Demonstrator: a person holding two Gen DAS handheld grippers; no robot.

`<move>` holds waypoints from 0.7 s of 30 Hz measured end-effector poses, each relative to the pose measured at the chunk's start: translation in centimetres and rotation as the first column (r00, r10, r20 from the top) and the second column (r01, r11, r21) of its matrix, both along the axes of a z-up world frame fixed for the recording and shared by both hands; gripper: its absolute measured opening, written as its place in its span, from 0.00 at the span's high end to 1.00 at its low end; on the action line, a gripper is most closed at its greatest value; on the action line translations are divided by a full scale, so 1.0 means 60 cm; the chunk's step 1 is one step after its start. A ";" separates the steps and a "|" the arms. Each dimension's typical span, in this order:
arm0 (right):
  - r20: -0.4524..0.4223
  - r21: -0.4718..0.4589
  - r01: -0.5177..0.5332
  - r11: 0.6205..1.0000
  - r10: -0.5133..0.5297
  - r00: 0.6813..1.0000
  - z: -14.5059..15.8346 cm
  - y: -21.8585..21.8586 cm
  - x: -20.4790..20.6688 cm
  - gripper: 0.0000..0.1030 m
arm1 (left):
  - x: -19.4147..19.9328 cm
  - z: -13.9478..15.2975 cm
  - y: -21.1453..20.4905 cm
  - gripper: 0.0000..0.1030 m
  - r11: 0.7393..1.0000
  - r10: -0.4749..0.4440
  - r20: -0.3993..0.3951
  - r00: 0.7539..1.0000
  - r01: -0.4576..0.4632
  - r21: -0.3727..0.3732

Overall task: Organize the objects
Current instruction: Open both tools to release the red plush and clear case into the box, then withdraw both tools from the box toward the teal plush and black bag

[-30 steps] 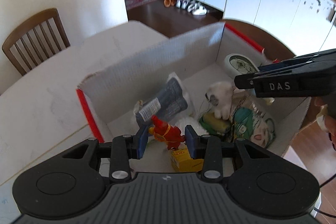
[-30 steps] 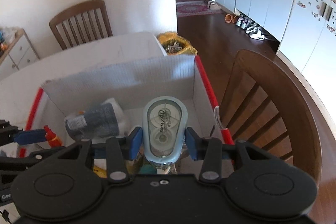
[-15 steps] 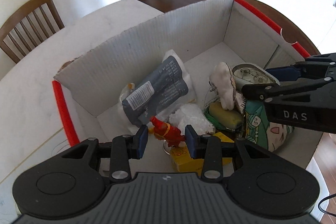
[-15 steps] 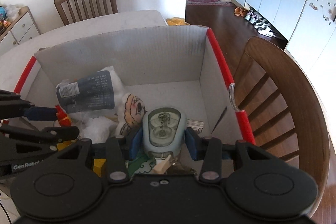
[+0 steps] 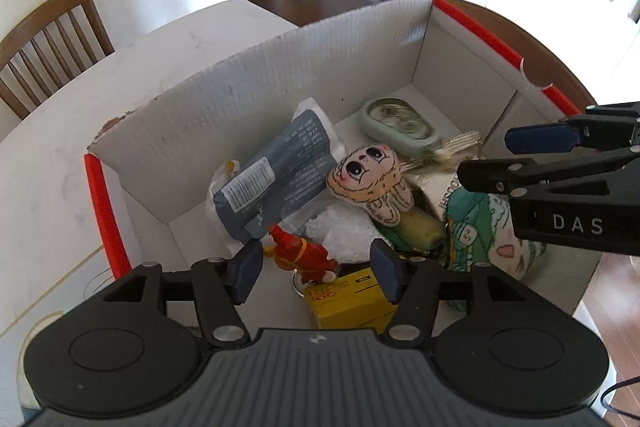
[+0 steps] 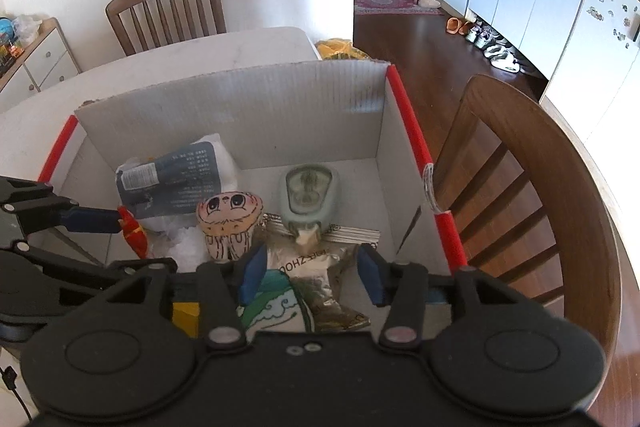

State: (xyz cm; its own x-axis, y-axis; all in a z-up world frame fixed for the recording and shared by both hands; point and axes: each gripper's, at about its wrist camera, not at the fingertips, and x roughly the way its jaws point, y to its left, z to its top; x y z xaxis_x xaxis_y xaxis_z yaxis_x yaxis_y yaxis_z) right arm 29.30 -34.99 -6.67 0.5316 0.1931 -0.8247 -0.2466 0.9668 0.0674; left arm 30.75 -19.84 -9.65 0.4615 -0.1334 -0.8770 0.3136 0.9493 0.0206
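Release step: both my jaws have just been opening, apart now, with the small red toy figure (image 5: 301,254) between the left ones and the pale green oval tape dispenser (image 6: 310,193) lying ahead of the right in the white corrugated box (image 5: 280,75). Next move, I judge, is lifting clear.

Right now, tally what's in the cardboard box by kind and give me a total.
Toys: 2, red figure and plush doll
Packets: 3, grey pouch, silver sachet, green cartoon bag
Correction tape: 1
Yellow carton: 1
Total: 7 clearly seen; others underneath unclear.
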 end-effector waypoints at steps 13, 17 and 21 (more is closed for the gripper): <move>0.040 0.045 0.019 0.999 -0.021 0.999 0.056 -0.016 -0.039 0.45 | -0.022 0.054 0.030 0.32 0.997 -0.001 0.073 0.997 0.007 -0.080; 0.062 0.054 0.019 0.998 -0.023 0.998 0.075 -0.012 -0.055 0.42 | -0.035 0.073 0.049 0.32 0.994 0.008 0.096 0.995 0.003 -0.111; 0.093 0.053 0.025 0.998 -0.030 0.995 0.093 -0.003 -0.074 0.40 | -0.052 0.091 0.068 0.32 0.992 0.015 0.132 0.991 0.002 -0.129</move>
